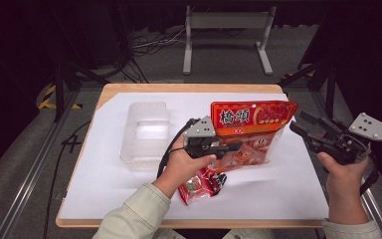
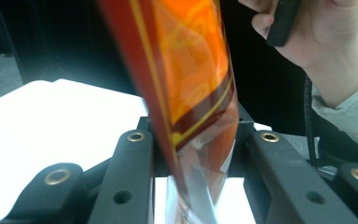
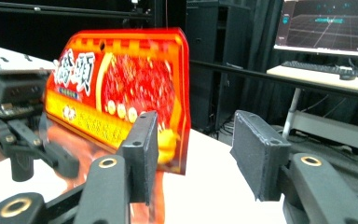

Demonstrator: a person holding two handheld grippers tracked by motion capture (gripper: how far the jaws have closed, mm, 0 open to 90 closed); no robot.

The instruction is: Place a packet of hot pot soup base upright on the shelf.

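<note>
An orange-red snack bag [image 1: 251, 119] with a clear lower half stands upright above the white table cover [image 1: 104, 189]. My left gripper [image 1: 229, 147] is shut on its lower left part. In the left gripper view the bag [image 2: 186, 84] runs up edge-on between the two black jaws. My right gripper [image 1: 303, 127] hangs just off the bag's right edge, open, with nothing between its pads. In the right gripper view the bag [image 3: 121, 93] stands behind the left pad [image 3: 142, 154], and the left gripper [image 3: 28, 135] shows at the far left.
A clear plastic container [image 1: 146, 132] sits left of the bag. A small red packet [image 1: 201, 184] lies under the left hand near the front. The wooden table edge [image 1: 189, 88] runs along the back. A monitor [image 3: 326, 23] and a desk stand off to the right.
</note>
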